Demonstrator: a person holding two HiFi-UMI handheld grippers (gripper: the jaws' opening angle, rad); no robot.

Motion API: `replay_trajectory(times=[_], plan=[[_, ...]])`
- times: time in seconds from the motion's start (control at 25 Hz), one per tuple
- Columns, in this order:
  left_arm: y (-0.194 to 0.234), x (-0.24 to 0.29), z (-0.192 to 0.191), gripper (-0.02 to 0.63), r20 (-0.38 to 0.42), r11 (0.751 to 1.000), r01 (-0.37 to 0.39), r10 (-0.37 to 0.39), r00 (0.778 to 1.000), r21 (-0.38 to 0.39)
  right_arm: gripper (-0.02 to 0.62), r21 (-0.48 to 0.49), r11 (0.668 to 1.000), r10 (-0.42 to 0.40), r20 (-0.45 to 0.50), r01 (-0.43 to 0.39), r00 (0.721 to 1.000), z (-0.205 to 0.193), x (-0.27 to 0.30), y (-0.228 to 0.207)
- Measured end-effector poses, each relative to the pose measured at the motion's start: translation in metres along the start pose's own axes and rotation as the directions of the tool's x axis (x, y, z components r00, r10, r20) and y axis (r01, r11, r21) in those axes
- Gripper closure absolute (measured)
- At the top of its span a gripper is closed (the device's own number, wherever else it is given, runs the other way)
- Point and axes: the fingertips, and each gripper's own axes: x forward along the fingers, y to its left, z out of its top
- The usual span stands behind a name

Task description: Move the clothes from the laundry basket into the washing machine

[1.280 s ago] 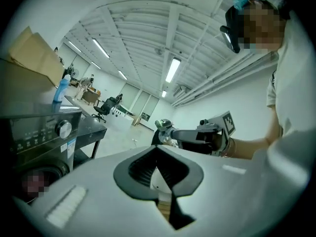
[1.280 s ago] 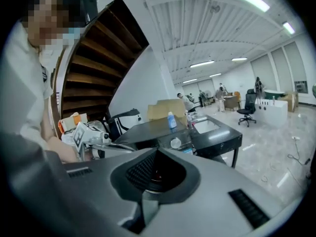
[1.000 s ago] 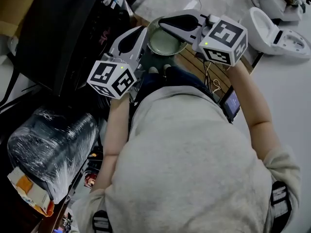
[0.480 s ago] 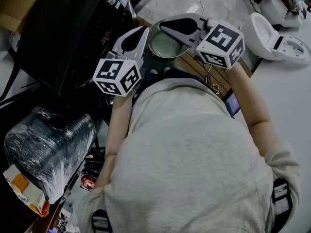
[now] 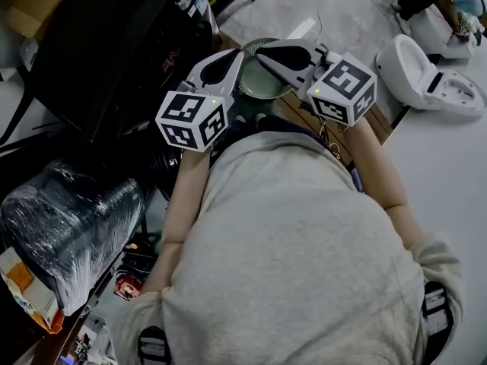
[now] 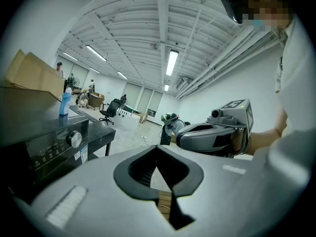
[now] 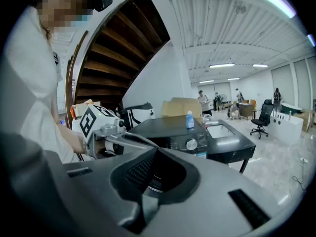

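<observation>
In the head view I hold both grippers out before my chest. My left gripper (image 5: 234,58) and right gripper (image 5: 262,52) are both shut with nothing in them, their tips close together above a round pale green tub (image 5: 262,87) on the floor. No clothes show in the tub. The black washing machine (image 5: 106,44) stands at the left. In the left gripper view the left gripper (image 6: 157,148) is shut, with the right gripper (image 6: 212,135) beside it and the washing machine (image 6: 54,142) to its left. The right gripper view has the right gripper (image 7: 156,150) shut, facing the washing machine (image 7: 187,132).
A blue bottle (image 7: 189,119) and a cardboard box (image 7: 180,106) stand on the machine. White toilets (image 5: 426,74) sit at the right, wooden slats (image 5: 300,114) under the tub, and a plastic-wrapped bundle (image 5: 68,226) at the lower left. People and office chairs are far off.
Both grippers stay shut and held before the chest. Their tips have drawn a little closer together over the tub, and the head view has shifted slightly.
</observation>
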Motion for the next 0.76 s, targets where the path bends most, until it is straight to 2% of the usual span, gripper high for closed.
replay_trajectory(times=[0.32, 0.76], plan=[[-0.005, -0.006, -0.011, 0.596, -0.031, 1.0, -0.012, 0.012, 0.999, 0.004, 0.586, 0.065, 0.995, -0.078, 0.004, 0.077, 0.997, -0.015, -0.002, 0.0], [-0.012, -0.011, -0.023, 0.595, -0.062, 1.0, -0.014, 0.013, 0.998, -0.016, 0.586, 0.1, 0.992, -0.076, -0.01, 0.077, 0.997, -0.028, -0.005, 0.014]])
